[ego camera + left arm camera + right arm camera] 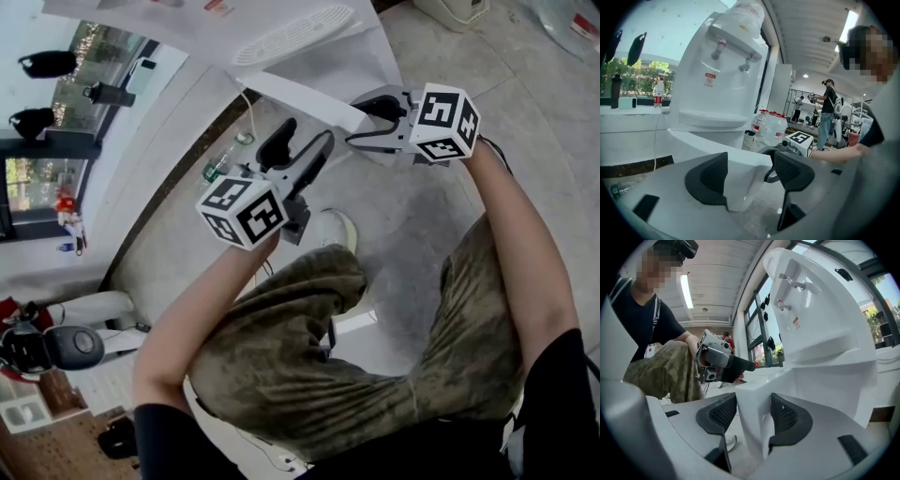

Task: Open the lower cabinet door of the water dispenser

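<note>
The white water dispenser (722, 79) (820, 319) stands in front of me. Its lower cabinet door (300, 101) is swung out toward me. My right gripper (375, 117) (753, 416) is at the door's free edge (752, 404). That edge lies between the jaws with both pads close beside it, and I see no firm squeeze. My left gripper (300, 145) (750, 176) is open just below the door. In its own view the door's corner (740, 187) shows between the wide-apart pads without touching them.
A green bottle (217, 167) and a white cable (251, 117) lie by the dispenser's foot. My shoe (336, 228) is on the grey floor under the door. Large water jugs (771, 126) stand behind the dispenser. A person (828, 112) stands in the far background.
</note>
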`<state>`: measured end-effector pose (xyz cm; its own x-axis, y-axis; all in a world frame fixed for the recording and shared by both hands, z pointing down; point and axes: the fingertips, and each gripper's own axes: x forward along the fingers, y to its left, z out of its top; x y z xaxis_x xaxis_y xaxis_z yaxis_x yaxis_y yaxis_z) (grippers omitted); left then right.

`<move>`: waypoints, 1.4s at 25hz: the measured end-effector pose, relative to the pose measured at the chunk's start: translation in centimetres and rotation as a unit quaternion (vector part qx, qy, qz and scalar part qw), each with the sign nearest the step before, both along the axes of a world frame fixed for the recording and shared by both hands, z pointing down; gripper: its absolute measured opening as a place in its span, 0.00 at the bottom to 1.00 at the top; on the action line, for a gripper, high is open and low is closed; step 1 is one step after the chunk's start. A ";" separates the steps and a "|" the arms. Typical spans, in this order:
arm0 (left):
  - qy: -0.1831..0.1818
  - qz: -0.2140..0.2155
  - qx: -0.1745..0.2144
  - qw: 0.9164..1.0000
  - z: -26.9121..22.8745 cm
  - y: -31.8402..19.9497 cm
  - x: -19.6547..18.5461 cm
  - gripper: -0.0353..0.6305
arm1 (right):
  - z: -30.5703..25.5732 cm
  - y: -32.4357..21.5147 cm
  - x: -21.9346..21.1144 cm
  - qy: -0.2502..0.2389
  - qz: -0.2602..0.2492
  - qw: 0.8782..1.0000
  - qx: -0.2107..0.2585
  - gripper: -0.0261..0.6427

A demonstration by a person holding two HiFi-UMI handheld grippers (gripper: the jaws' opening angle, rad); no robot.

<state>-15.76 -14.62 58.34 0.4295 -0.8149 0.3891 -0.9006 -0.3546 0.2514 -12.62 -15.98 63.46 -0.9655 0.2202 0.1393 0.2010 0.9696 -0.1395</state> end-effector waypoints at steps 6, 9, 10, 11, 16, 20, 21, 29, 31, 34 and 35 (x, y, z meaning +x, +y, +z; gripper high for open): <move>0.013 -0.008 -0.008 1.000 0.2 0.6 -0.5 0.49 | 0.1 1.4 -1.0 -0.009 -0.039 0.999 -0.011 0.37; 0.007 -0.006 -0.006 1.000 0.2 1.3 -0.5 0.49 | 0.0 2.1 -1.3 -0.012 -0.061 0.998 -0.018 0.38; 0.005 -0.006 -0.006 1.000 0.3 1.5 -0.6 0.49 | -0.1 2.3 -1.5 -0.013 -0.068 0.997 -0.019 0.38; 0.005 -0.007 -0.008 1.000 0.4 1.8 -0.7 0.49 | -0.1 2.6 -1.7 -0.014 -0.075 0.997 -0.020 0.38; -0.005 -0.022 -0.016 1.000 0.9 2.7 -1.8 0.49 | 0.0 4.2 -3.0 -0.016 -0.103 0.994 -0.023 0.39; -0.013 -0.044 -0.010 0.999 0.6 2.8 -3.2 0.49 | 0.4 5.5 -4.1 -0.013 -0.119 0.993 -0.021 0.39; -0.013 -0.045 -0.010 0.999 0.6 2.8 -3.4 0.49 | 0.4 5.8 -4.3 -0.014 -0.122 0.992 -0.021 0.39; -0.008 -0.035 -0.011 0.999 0.3 2.9 -2.9 0.49 | 0.2 8.0 -6.2 -0.023 -0.150 0.988 -0.023 0.39; -0.009 -0.036 -0.013 0.999 0.5 3.2 -2.7 0.49 | 0.2 8.4 -6.5 -0.025 -0.154 0.987 -0.022 0.40; -0.006 -0.044 -0.018 0.999 1.0 3.9 -2.8 0.49 | 0.5 8.9 -7.0 -0.024 -0.155 0.987 -0.015 0.41; -0.002 -0.047 -0.020 0.999 1.2 4.1 -2.9 0.49 | 0.5 9.0 -7.1 -0.024 -0.155 0.988 -0.013 0.41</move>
